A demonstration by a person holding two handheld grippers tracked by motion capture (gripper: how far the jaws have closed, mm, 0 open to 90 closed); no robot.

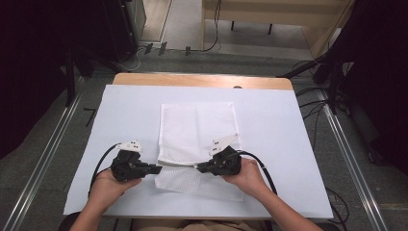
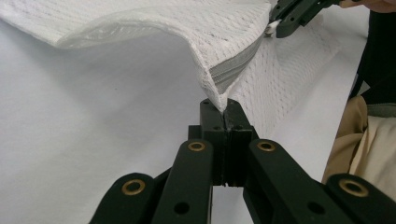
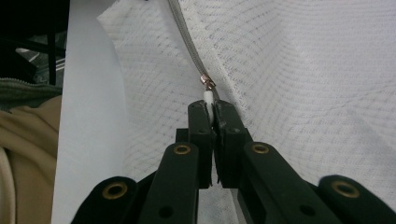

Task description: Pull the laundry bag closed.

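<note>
Mesh bag (image 1: 198, 130) — between left gripper (image 1: 156, 169), right gripper (image 1: 199, 167)

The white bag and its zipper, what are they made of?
The white bag looks like soft mesh fabric, probably synthetic: tiny holes in a woven grid, and it bends limply. The zipper looks like grey cloth tape with fine teeth. Its slider looks like shiny metal, with a white, likely plastic, pull tab.

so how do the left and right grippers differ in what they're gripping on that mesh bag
The left gripper is shut on the fabric corner of the white mesh bag, at the zipper's end. The right gripper is shut on the white zipper pull, not on fabric. In the high view the left one sits at the bag's left edge, the right one farther along its zipper. Both point inward.
</note>
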